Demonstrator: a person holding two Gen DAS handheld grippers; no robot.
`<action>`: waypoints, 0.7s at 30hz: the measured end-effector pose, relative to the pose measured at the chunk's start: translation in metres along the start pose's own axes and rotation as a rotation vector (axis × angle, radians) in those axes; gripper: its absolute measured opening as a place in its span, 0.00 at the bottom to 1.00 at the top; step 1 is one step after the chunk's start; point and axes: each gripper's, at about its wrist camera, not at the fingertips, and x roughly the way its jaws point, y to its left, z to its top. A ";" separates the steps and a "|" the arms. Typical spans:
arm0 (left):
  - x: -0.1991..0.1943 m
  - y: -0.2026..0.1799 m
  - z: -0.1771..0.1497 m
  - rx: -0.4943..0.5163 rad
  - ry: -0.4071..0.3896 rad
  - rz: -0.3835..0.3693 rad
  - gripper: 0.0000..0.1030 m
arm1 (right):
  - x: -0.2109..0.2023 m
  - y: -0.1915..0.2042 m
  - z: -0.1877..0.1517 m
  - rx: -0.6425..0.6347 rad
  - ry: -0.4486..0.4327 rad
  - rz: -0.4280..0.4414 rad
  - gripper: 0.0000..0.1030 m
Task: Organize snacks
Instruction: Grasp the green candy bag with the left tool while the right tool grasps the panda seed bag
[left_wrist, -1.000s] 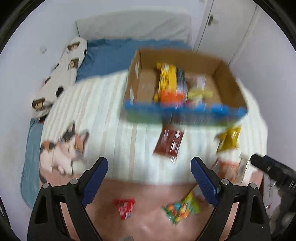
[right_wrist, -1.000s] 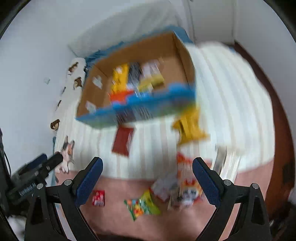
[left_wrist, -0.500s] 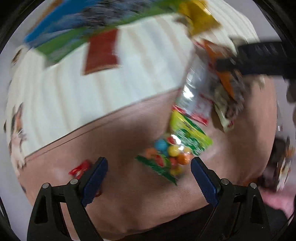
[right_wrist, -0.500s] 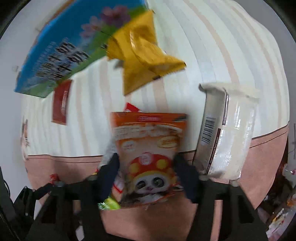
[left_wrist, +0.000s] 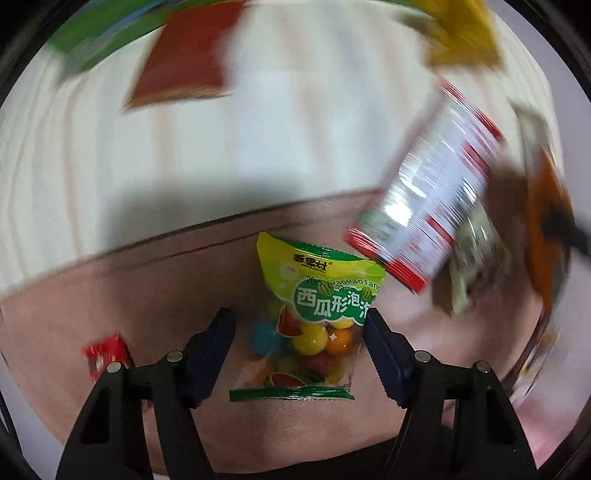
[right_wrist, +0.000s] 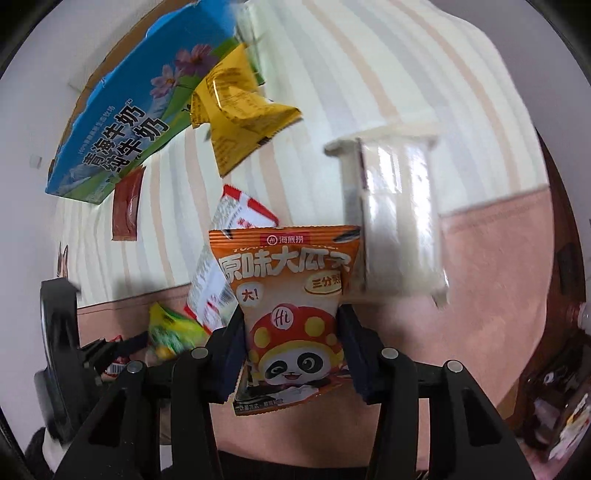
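On the pink lower band of the bedspread (left_wrist: 155, 295), the left gripper (left_wrist: 299, 334) points down over a green-and-yellow candy bag (left_wrist: 314, 325) filled with coloured balls. Its jaws have just been closing and stand about half open, with the bag lying between them; the right-hand pad (left_wrist: 373, 332) sits at the bag's edge, while the left-hand pad (left_wrist: 221, 332) stands clear of it, so no grip is established. A small red packet (left_wrist: 105, 352) lies to the left of this gripper, and a silver-and-red packet (left_wrist: 424, 206) lies up and to the right, just overlapping the bag's top corner. In the right wrist view, the right gripper (right_wrist: 291, 354) has just been closing and now has its pads pressed against both sides of an orange sunflower-seed packet (right_wrist: 288, 295) printed with a panda figure; the packet's waist is pinched narrow between the pads. Beside that packet, to the right, lies a clear-wrapped white pack (right_wrist: 395, 218). Farther up the striped cream blanket (right_wrist: 369, 74) are a yellow packet (right_wrist: 236, 107), a dark red sachet (right_wrist: 127, 206), and the blue-and-green milk carton box (right_wrist: 122, 133), well apart from both grippers. Much of the left wrist view is blurred.
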 end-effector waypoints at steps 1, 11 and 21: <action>-0.001 0.007 -0.001 -0.058 -0.012 0.003 0.67 | -0.003 -0.003 -0.007 0.009 -0.006 -0.009 0.49; 0.022 0.024 -0.014 -0.164 0.006 0.009 0.69 | 0.024 -0.034 -0.051 0.128 0.066 -0.014 0.61; 0.040 0.003 -0.011 -0.165 -0.020 0.046 0.66 | 0.041 -0.034 -0.059 0.135 0.096 -0.014 0.64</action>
